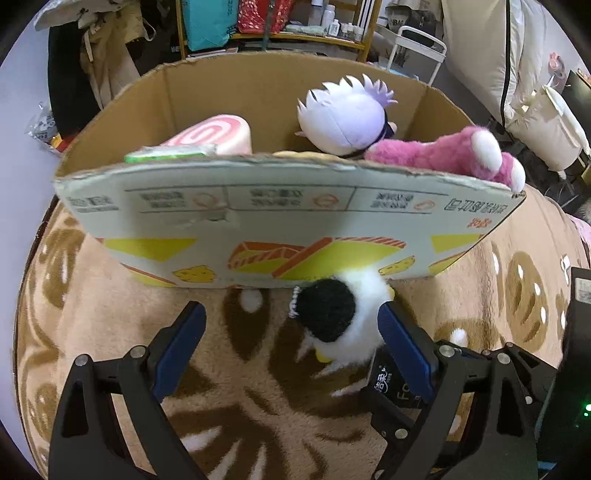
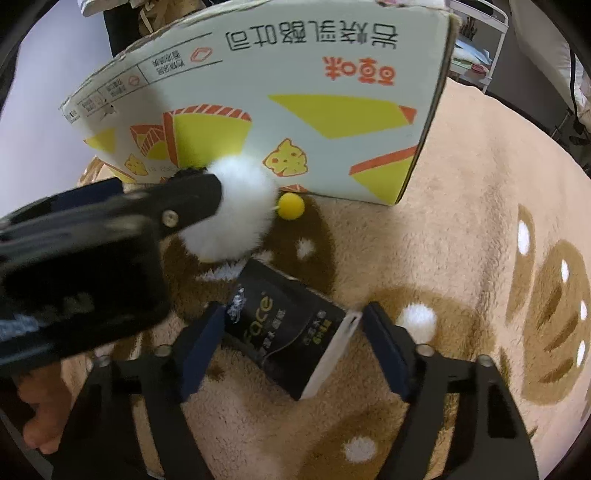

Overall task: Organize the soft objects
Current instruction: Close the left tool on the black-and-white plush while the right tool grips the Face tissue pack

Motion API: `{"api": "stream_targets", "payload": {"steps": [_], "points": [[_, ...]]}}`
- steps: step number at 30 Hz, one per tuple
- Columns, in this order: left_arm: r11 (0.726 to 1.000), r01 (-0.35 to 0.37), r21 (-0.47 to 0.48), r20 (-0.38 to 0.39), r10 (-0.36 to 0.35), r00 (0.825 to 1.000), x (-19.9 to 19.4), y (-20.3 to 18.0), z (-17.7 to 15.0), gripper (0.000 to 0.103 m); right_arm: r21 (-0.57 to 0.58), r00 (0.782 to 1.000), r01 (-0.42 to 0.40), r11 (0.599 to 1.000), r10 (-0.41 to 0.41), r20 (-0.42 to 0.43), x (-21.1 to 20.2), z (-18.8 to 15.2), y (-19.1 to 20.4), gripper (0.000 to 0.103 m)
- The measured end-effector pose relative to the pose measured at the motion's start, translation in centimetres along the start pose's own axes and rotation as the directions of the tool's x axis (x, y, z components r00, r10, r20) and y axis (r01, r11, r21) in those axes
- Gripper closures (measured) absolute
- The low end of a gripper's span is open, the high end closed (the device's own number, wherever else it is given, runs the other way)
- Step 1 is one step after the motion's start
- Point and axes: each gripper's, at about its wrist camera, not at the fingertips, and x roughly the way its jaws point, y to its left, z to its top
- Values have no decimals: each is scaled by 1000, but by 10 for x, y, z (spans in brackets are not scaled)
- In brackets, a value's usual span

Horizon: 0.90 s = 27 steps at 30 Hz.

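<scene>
A cardboard box (image 1: 280, 218) stands on the rug and holds a pink swirl cushion (image 1: 218, 134), a white-haired doll (image 1: 343, 114) and a pink plush (image 1: 454, 151) that hangs over its rim. A black-and-white fluffy plush (image 1: 340, 321) lies on the rug against the box front; it also shows in the right wrist view (image 2: 232, 218) with a yellow ball part (image 2: 291, 206). My left gripper (image 1: 291, 343) is open, its right finger touching the plush. A black tissue pack (image 2: 288, 332) lies on the rug between the open fingers of my right gripper (image 2: 291, 347).
The box (image 2: 280, 92) sits on a beige and brown patterned rug (image 1: 110, 332). Shelves with bottles (image 1: 332, 22) and bags stand behind the box. A white pillow and cream bags (image 1: 532, 114) are at the back right.
</scene>
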Motion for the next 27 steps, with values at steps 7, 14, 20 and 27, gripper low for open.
{"api": "stream_targets", "payload": {"steps": [7, 14, 20, 27], "points": [[1000, 27, -11, -42, -28, 999, 21, -5, -3, 10, 16, 1000, -29, 999, 29, -3, -1, 0, -1, 34], [998, 56, 21, -74, -54, 996, 35, -19, -2, 45, 31, 998, -59, 998, 59, -13, -25, -9, -25, 44], [994, 74, 86, -60, -69, 996, 36, -35, -6, 67, 45, 997, -71, 996, 72, -21, -25, -4, -31, 45], [992, 97, 81, -66, -92, 994, 24, -38, -14, 69, 28, 998, -63, 998, 63, -19, -33, -5, -45, 46]]}}
